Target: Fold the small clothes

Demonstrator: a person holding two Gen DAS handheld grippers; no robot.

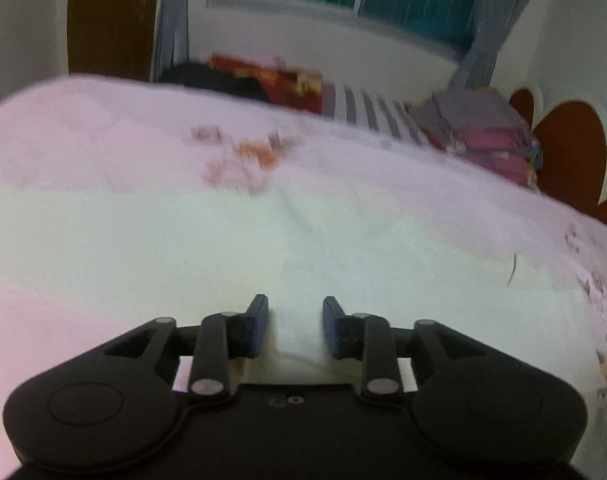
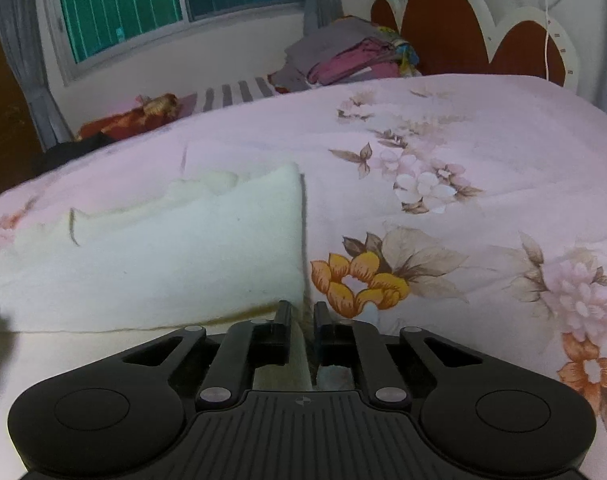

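Lying flat, cream garment [image 2: 163, 264], edge folded

My bed's pink floral sheet [image 2: 443, 152] fills the view. Folded clothes pile [image 2: 355, 60] at far edge by scalloped headboard [image 2: 443, 28]. Striped cloth [image 2: 235, 94], red-orange heap [image 2: 135, 118] along far side. Window [image 2: 175, 0], grey curtains [image 2: 19, 60] behind.

Bed [image 2: 483, 128], floral pink sheet; cream garment [image 2: 163, 264] on it.

A big bed [image 2: 483, 128] has a pink sheet with flowers. Behind it are a white wall [image 2: 223, 52], a green window [image 2: 151, 4], grey curtains [image 2: 19, 48] and a brown-and-white headboard [image 2: 443, 16].
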